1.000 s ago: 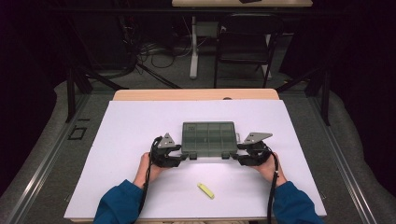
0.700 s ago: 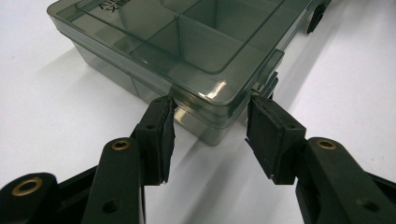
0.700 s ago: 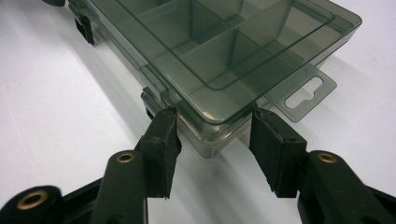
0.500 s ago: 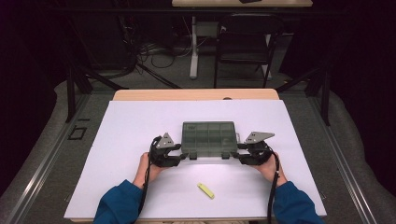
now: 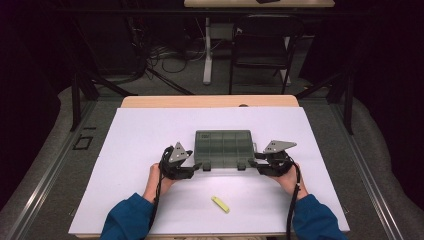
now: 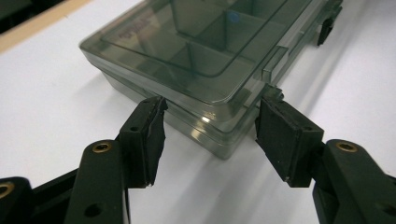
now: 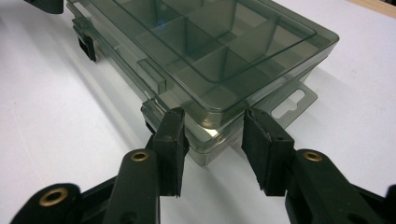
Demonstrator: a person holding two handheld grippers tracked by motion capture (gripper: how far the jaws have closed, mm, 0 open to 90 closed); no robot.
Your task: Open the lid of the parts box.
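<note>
A smoky clear compartment box (image 5: 223, 147) lies shut on the white table sheet (image 5: 145, 135), with empty cells seen through its lid. My left gripper (image 5: 199, 166) is at its near left corner. In the left gripper view the box (image 6: 205, 60) has that corner between the left gripper's (image 6: 212, 105) jaws, which have just been opening and stand off the walls. My right gripper (image 5: 252, 165) is at the near right corner. In the right gripper view its jaws (image 7: 215, 119) have just been closing, and the pads (image 7: 173, 140) meet both walls of the box (image 7: 210, 51).
A small yellow piece (image 5: 220, 204) lies on the sheet between the person's forearms, near the front edge. Two black latches (image 5: 206, 167) sit on the box's near side. Beyond the table stand a dark chair (image 5: 260, 45) and table legs with cables.
The hands have stayed at the box's two near corners, and the box has not moved. No jaw motion can be made out in the high view.
</note>
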